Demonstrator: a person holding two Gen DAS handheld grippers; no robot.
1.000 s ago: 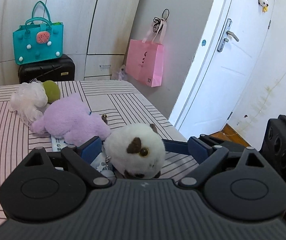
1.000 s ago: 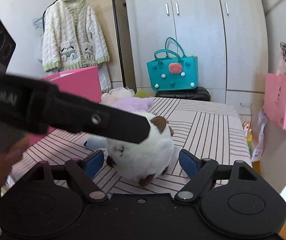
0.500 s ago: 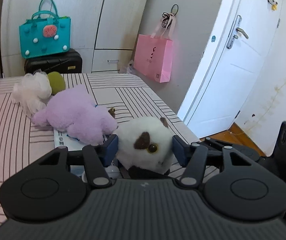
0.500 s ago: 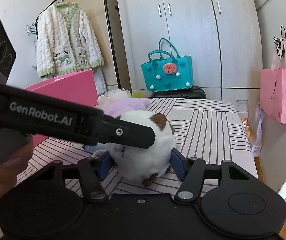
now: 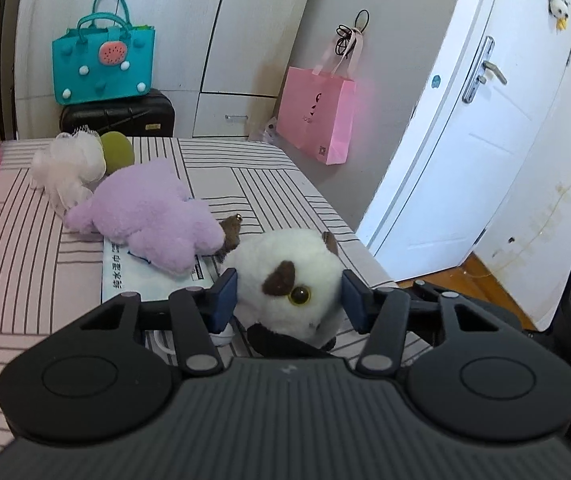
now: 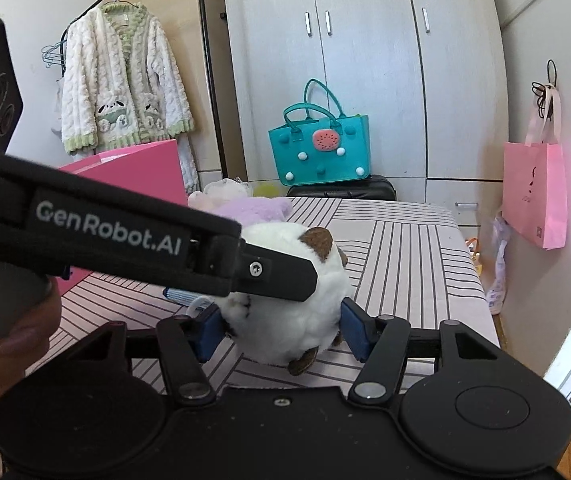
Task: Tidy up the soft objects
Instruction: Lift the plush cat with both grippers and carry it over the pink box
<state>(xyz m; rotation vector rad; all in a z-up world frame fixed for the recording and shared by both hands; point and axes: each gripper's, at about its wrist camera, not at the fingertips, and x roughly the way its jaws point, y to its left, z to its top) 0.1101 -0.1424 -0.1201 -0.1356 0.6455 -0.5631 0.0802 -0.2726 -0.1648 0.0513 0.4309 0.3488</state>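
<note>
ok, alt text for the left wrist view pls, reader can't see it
The left gripper is closed on a round white plush with brown patches, low on a striped bed. Behind it lie a purple plush and a white fluffy toy; a teal bag stands further back.

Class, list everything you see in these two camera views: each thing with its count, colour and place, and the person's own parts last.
round plush toy: one, white with brown patches, on the bed between both grippers
plush toy: one, lilac, behind it
fluffy toy: one, cream, far end
ball: one, green, beside it
packet: one, pale blue, under the lilac toy
bed: one, pink-striped
tote bag: one, teal, on suitcase
suitcase: one, black
paper bag: one, pink, hanging
box: one, pink
cardigan: one, cream
left gripper: closing on the toy
right gripper: gripping it
hand: one
</note>
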